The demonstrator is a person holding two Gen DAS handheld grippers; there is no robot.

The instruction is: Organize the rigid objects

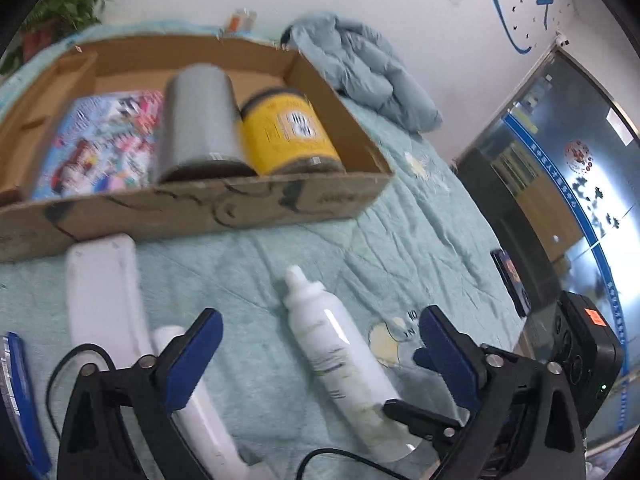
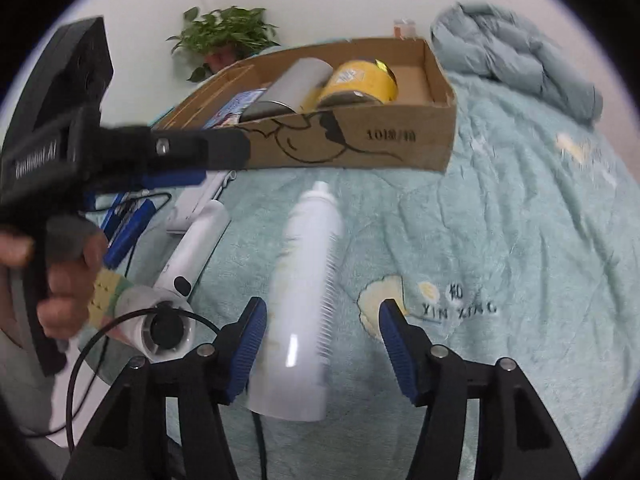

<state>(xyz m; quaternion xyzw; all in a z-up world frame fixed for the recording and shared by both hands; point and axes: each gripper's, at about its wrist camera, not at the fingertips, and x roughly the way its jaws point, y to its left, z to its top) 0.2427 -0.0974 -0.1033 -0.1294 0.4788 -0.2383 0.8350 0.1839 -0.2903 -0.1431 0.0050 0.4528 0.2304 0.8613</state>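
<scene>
A white spray bottle [image 1: 340,356] [image 2: 306,292] lies on the teal bedspread, nozzle toward a shallow cardboard box [image 1: 224,208] [image 2: 360,140]. The box holds a grey can [image 1: 200,124] [image 2: 288,84], a yellow can [image 1: 288,132] [image 2: 360,82] and a colourful booklet [image 1: 100,144]. My left gripper [image 1: 320,340] is open and empty, its jaws either side of the bottle. My right gripper [image 2: 322,324] is open and empty, straddling the bottle's base. A white hair dryer [image 1: 192,392] [image 2: 180,276] lies to the left.
A white flat object [image 1: 104,292] and a blue packet [image 1: 16,392] lie left of the dryer, with a black cord [image 2: 92,360]. A crumpled blue-grey jacket [image 1: 368,72] [image 2: 516,52] lies behind the box. A potted plant [image 2: 224,40] stands by the wall.
</scene>
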